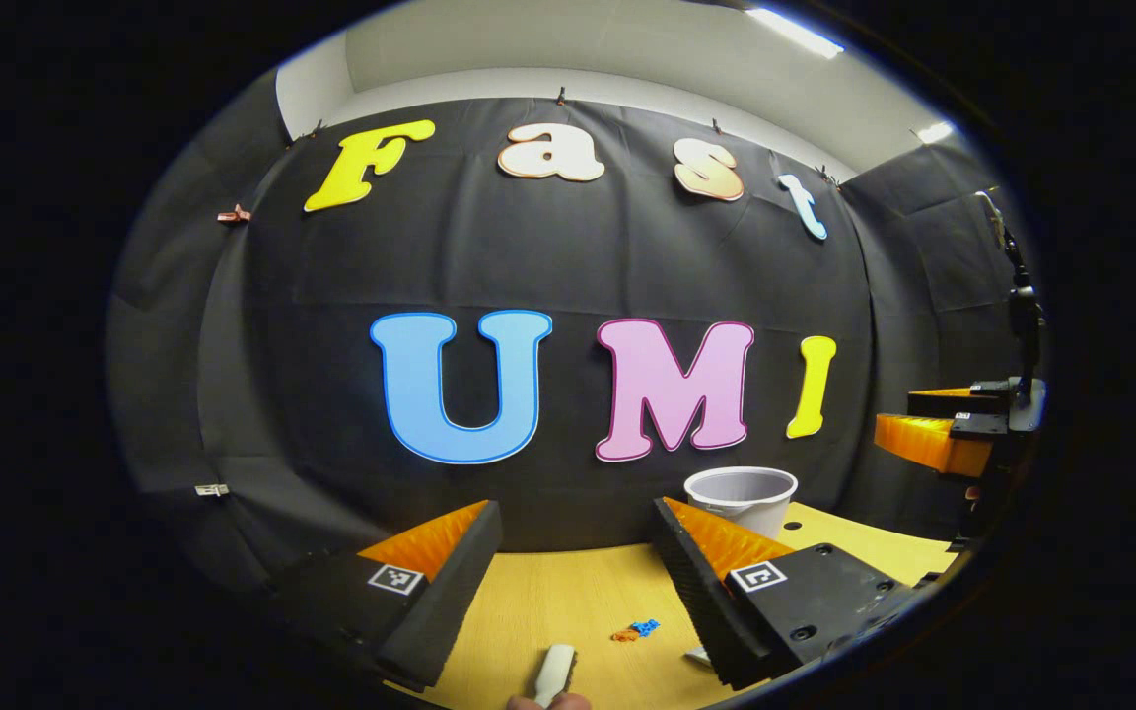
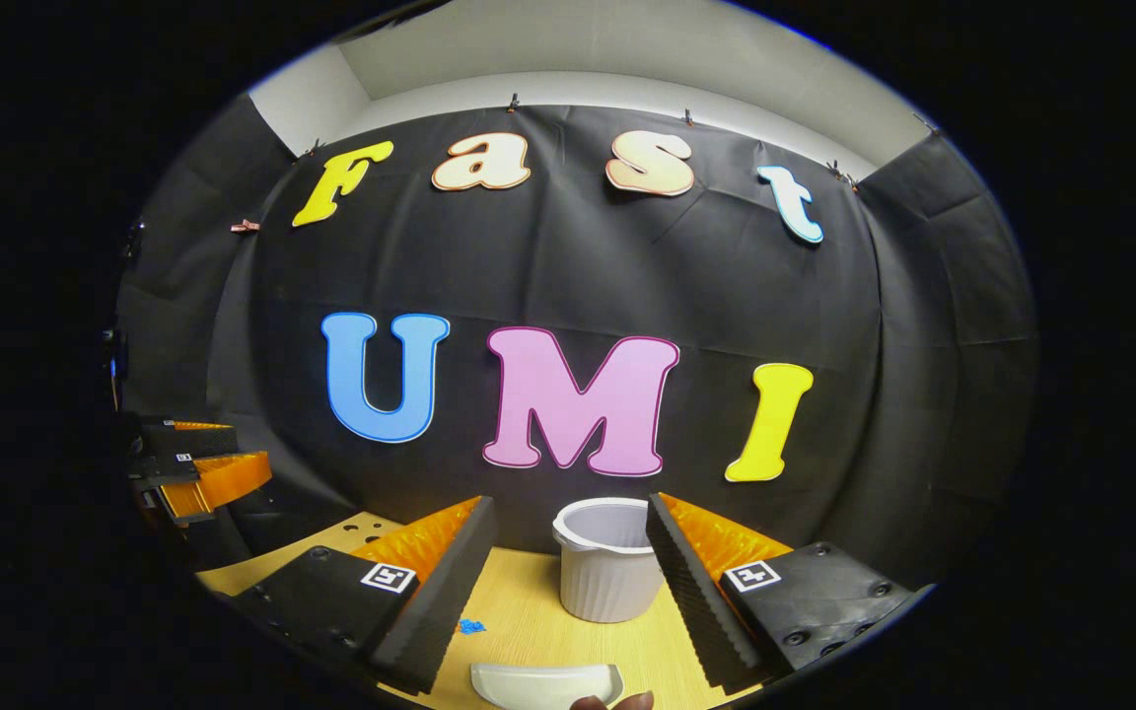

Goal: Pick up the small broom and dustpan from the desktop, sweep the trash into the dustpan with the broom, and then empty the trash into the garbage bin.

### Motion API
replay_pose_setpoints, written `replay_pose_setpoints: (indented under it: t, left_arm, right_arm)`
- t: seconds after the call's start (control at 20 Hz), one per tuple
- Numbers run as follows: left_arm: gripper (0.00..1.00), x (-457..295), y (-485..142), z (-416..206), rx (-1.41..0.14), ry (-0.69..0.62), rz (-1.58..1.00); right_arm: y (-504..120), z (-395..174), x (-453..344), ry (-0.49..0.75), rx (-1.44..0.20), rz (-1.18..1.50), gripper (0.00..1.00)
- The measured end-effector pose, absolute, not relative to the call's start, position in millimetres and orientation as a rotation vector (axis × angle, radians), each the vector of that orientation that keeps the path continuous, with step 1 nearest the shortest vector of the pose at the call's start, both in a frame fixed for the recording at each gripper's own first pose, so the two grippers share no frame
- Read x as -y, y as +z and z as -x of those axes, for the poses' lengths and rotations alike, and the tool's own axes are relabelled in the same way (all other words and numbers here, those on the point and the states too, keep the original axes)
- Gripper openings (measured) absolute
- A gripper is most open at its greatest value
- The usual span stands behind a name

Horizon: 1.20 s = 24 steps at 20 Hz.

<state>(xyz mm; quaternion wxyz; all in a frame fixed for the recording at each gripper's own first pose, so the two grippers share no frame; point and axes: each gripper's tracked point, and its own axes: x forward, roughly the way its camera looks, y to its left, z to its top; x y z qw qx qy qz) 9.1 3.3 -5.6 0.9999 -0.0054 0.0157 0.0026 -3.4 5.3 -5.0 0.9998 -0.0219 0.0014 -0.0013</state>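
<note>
Left gripper view: left gripper point(image 1: 573, 562) hangs above the light wooden desk point(image 1: 568, 602), jaws spread wide, nothing between them. Below it lies a white plastic broom handle point(image 1: 555, 673), and small orange and blue trash scraps point(image 1: 635, 630) just to its right. Ribbed white plastic garbage bin point(image 1: 741, 498) stands at the desk's far edge. Right gripper view: right gripper point(image 2: 568, 572), jaws likewise released, faces the bin, with the white curved plastic dustpan point(image 2: 546, 683) on the desk just below.
</note>
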Motion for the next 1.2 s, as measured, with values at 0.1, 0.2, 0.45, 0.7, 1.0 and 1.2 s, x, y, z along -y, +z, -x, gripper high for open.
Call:
replay_pose_setpoints:
  t: [0.1, 0.2, 0.45, 0.7, 1.0, 1.2]
  left_arm:
    - [0.97, -3.8, -6.5, -8.2, -0.034, 0.004, 0.014]
    - [0.97, -4.7, -6.5, -7.8, -0.036, 0.005, 0.010]
    - [0.97, -10.5, -12.4, -6.0, -0.049, 0.013, 0.007]
    - [0.97, -19.5, -25.7, -3.1, -0.069, 0.026, 0.015]
    - [0.97, -32.9, -47.6, -3.9, -0.110, 0.043, 0.047]
    - [0.97, -41.5, -54.4, -4.3, -0.123, 0.049, 0.040]
  right_arm:
    - [-4.2, 3.6, -5.0, -0.005, -0.001, 0.046, 0.97]
    - [-3.9, 2.7, -6.3, -0.005, 0.001, 0.048, 0.97]
    - [-51.2, 14.1, -15.2, 0.061, -0.176, 0.067, 0.98]
    - [-162.0, 66.3, 6.3, 0.067, -0.604, 0.066, 0.97]
    - [-271.1, 117.1, 5.9, 0.053, -0.985, 0.027, 0.98]
    - [-331.5, 126.9, 4.5, 0.054, -1.147, 0.026, 0.98]
